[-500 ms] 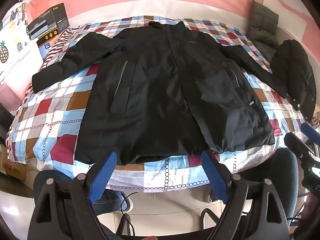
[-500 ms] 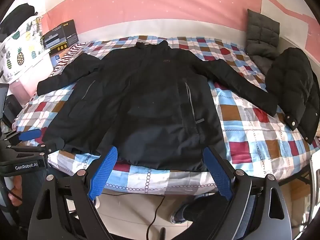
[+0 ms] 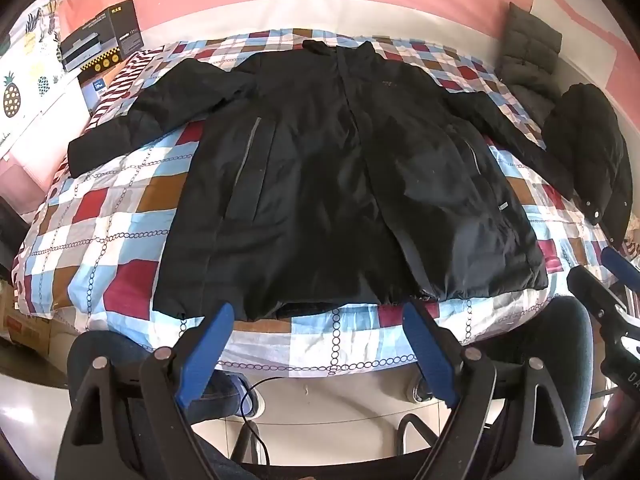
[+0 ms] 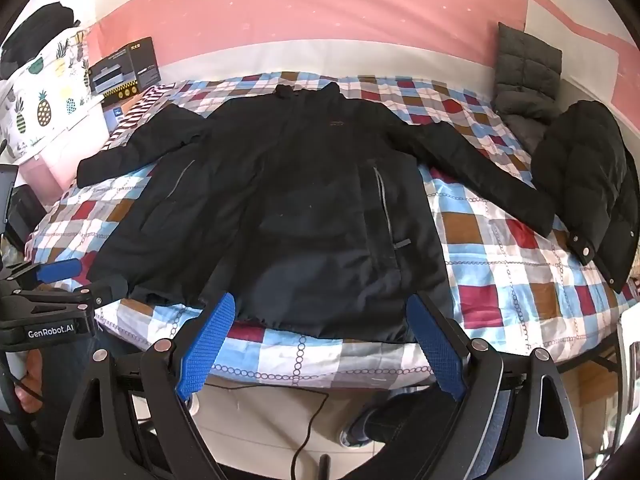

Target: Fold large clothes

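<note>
A large black jacket [image 3: 340,184] lies spread flat, front up, on a checkered bed [image 3: 120,216], sleeves out to both sides. It also shows in the right wrist view [image 4: 288,208]. My left gripper [image 3: 318,316] is open and empty, held just short of the jacket's hem at the bed's near edge. My right gripper [image 4: 320,308] is open and empty, also just short of the hem. The left gripper shows at the left edge of the right wrist view [image 4: 76,276], and the right gripper at the right edge of the left wrist view [image 3: 600,268].
A second black puffy coat [image 4: 592,184] lies at the bed's right side, with a grey quilted garment [image 4: 524,88] behind it. A black box [image 4: 124,68] and a pineapple-print pillow [image 4: 44,96] sit at the far left. A cable [image 4: 308,424] trails on the floor below.
</note>
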Demonstrator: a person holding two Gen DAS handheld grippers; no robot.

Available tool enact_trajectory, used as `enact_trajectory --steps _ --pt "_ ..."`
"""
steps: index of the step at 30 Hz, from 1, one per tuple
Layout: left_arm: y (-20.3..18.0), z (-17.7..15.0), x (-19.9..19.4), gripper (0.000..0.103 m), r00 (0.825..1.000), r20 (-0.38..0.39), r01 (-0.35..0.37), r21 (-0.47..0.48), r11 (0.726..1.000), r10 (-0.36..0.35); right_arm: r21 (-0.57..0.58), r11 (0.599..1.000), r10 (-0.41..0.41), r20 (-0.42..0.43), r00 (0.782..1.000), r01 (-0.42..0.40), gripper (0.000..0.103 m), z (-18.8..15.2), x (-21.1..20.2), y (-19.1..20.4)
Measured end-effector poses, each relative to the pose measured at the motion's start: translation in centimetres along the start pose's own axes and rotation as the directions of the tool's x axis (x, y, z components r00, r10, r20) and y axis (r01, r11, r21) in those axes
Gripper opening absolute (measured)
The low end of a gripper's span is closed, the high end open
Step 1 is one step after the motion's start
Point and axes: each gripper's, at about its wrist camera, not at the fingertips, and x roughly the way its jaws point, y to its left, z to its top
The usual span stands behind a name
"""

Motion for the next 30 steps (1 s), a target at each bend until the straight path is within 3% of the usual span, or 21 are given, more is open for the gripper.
enact_trajectory --steps 30 --pt "0.17 0.13 -0.15 0.088 1.000 -0.005 -0.001 -0.006 1.000 0.001 -0.003 1.000 -0.001 -0.017 1.000 0.001 0.088 -0.36 0.62 -0.01"
